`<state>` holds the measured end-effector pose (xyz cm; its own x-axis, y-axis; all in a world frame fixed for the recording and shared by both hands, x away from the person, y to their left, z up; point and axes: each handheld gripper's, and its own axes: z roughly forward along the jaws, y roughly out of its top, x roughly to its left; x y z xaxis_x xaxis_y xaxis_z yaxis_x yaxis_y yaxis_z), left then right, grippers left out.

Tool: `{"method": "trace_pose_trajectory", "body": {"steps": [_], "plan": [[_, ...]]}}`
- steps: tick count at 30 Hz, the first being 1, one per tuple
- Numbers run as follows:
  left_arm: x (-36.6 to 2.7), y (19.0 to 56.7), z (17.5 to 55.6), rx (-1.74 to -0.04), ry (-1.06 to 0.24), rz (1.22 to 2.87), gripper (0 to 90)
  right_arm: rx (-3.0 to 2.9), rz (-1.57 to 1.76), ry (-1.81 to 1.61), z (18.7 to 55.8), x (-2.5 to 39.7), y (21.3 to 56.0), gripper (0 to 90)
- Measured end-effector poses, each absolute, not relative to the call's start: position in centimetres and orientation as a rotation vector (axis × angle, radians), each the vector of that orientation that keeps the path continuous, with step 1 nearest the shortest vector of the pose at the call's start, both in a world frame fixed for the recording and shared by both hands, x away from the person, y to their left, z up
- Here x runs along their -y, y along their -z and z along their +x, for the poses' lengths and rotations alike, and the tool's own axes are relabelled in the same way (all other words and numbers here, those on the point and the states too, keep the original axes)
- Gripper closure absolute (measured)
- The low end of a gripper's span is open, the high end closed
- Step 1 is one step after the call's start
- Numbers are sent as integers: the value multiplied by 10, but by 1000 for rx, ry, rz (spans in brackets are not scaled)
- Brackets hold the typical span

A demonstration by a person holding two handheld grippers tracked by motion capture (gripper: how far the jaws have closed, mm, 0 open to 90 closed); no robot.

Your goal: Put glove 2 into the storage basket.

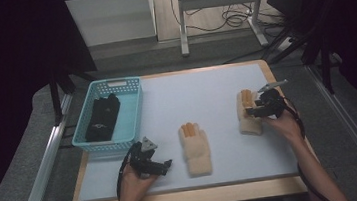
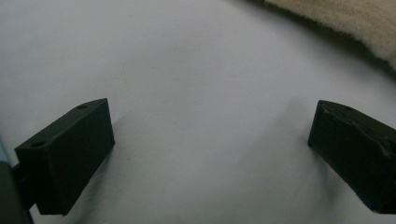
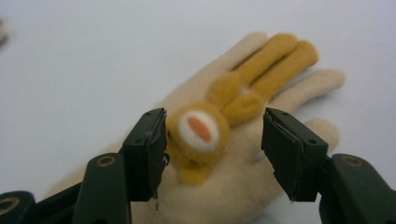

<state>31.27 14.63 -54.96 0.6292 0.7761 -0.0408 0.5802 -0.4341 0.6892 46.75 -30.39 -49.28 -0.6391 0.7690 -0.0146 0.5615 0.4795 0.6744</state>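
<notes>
Two cream gloves with orange animal faces lie on the pale mat. One glove rests at front centre, the other glove at the right. My right gripper hovers over the right glove, open, its jaws either side of the orange bunny face. My left gripper lies low on the mat just left of the centre glove, open with bare mat between its jaws; a cream glove edge shows at the upper right of the left gripper view.
A light blue basket at the mat's back left holds a dark folded cloth. The wooden table edge runs along the front. Open mat lies between the basket and the right glove.
</notes>
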Motion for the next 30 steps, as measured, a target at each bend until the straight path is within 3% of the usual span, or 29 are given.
{"method": "trace_pose_trajectory", "body": {"steps": [10, 17, 30], "plan": [[-146, 550, 313, -1058, -371, 2168, 6, -2512, 949, -885, 475, 295, 508, 372], [-146, 550, 313, -1058, -372, 2168, 7, -2511, 1011, -935, 476, 293, 509, 588], [-146, 550, 313, -1058, -371, 2167, 7, -2463, 1063, -1108, 452, 293, 484, 613]]}}
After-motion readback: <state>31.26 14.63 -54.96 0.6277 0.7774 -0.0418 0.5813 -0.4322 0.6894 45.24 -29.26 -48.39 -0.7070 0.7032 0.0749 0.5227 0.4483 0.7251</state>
